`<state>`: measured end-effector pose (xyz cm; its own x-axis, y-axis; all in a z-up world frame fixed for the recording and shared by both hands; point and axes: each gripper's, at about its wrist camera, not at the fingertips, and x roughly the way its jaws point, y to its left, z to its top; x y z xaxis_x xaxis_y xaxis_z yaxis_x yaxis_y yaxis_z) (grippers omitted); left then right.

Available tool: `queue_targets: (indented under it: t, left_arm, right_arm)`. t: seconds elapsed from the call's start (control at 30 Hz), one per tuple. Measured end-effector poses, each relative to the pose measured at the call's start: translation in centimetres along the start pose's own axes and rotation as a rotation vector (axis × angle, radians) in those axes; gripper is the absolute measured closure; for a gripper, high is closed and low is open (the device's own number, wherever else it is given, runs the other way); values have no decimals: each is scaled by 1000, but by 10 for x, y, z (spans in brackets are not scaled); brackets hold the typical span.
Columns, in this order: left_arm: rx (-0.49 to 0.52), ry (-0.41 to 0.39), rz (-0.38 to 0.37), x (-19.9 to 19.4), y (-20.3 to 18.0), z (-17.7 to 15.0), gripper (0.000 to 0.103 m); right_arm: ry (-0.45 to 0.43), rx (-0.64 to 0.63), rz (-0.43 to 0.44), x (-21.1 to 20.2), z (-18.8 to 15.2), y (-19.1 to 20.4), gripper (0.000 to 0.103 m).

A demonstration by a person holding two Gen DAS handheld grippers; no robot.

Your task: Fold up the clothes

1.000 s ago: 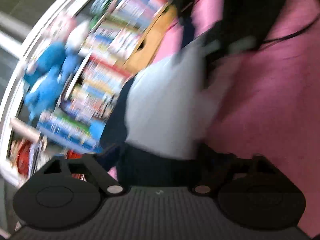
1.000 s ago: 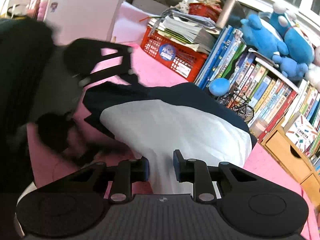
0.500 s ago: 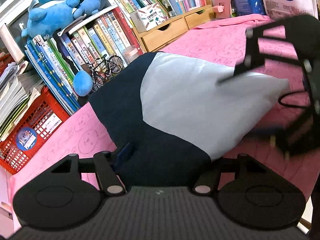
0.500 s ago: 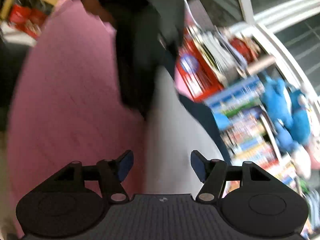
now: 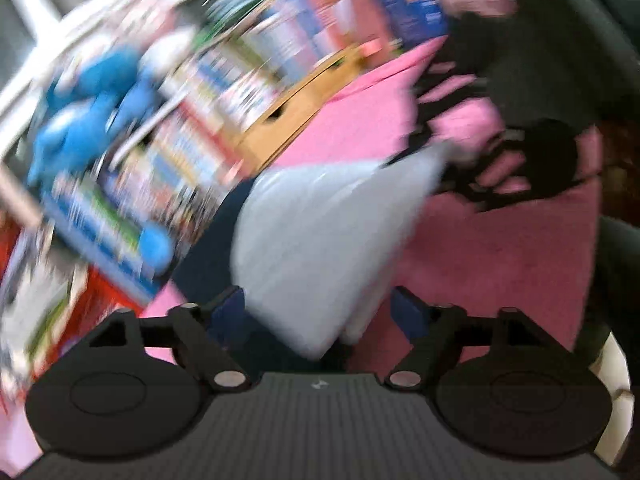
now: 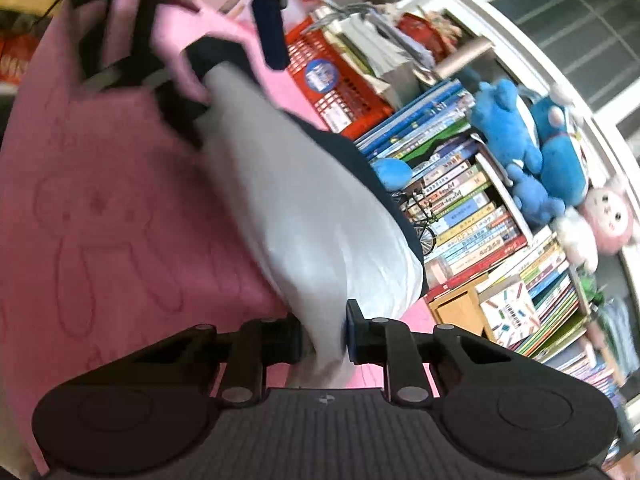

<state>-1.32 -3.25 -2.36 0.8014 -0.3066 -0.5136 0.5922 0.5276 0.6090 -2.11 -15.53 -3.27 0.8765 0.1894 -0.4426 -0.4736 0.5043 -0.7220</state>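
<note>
Pink cloth-covered surface (image 6: 100,208) with faint rabbit outlines fills the left half of the right wrist view and the centre-right of the left wrist view. Left wrist view is heavily motion-blurred.

Grey and navy folded garment (image 6: 304,208) runs diagonally across the right wrist view, from upper centre-left down to bottom centre; navy panel along its right edge. In the left wrist view the same garment (image 5: 320,240) sits mid-frame, grey part towards the right, navy to the left and below.

Crowded bookshelf of upright colourful books (image 6: 472,200) occupies the right side of the right wrist view, beyond the garment. Blue plush toys (image 6: 532,148) sit on top of it, a pink plush (image 6: 608,220) at far right. Red plastic mesh basket of papers (image 6: 340,80) at upper centre. Light wooden drawer unit (image 6: 456,308) at lower right, just past the garment's corner. Small blue ball-shaped toy (image 6: 390,172) and a miniature bicycle model (image 6: 420,220) stand in front of the books.

Right gripper (image 6: 324,334), bottom centre: narrow gap, jaws closing, grey corner of the garment pinched between the blue pads.

Left gripper (image 5: 320,312), bottom centre of its view: jaws wide and opening; garment's grey lower corner lies between the fingers, pads clear of it on both sides. It also shows blurred at upper left of the right wrist view.
</note>
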Motion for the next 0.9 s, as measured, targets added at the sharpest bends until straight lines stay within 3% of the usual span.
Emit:
queue_targets:
  t: [0.07,0.13,0.2,0.27,0.47,0.6,0.7,0.9]
  left_arm:
    - [65,-11,25,15,-18,6,21]
    - [63,43,39,39,-21,8,24]
    - [5,113,45,58,-10,0,34]
    - [-90,171,20,67,8,-12,34]
    - [-305,212,-118,66,47,-34,33]
    - [-374,210,-144,65,55,-38,29]
    - [-399,225,-141,56,56,-37,28]
    - [-537,175,-208,7,70,-47,16]
  right_arm:
    - [-7,37,6,-2,4,-7,81]
    - [-5,54,7,-5,5,-9,81]
    - [5,39,15,-9,3,-7,76]
    - [18,18,33,-13,-4,-4,72]
    - [80,33,62,-13,-31,-2,70]
    - [219,77,-42,-3,-64,-15,73]
    - [262,285,-38,-12,-84,-40,73]
    - [62,687,131,-28,-70,-70,72]
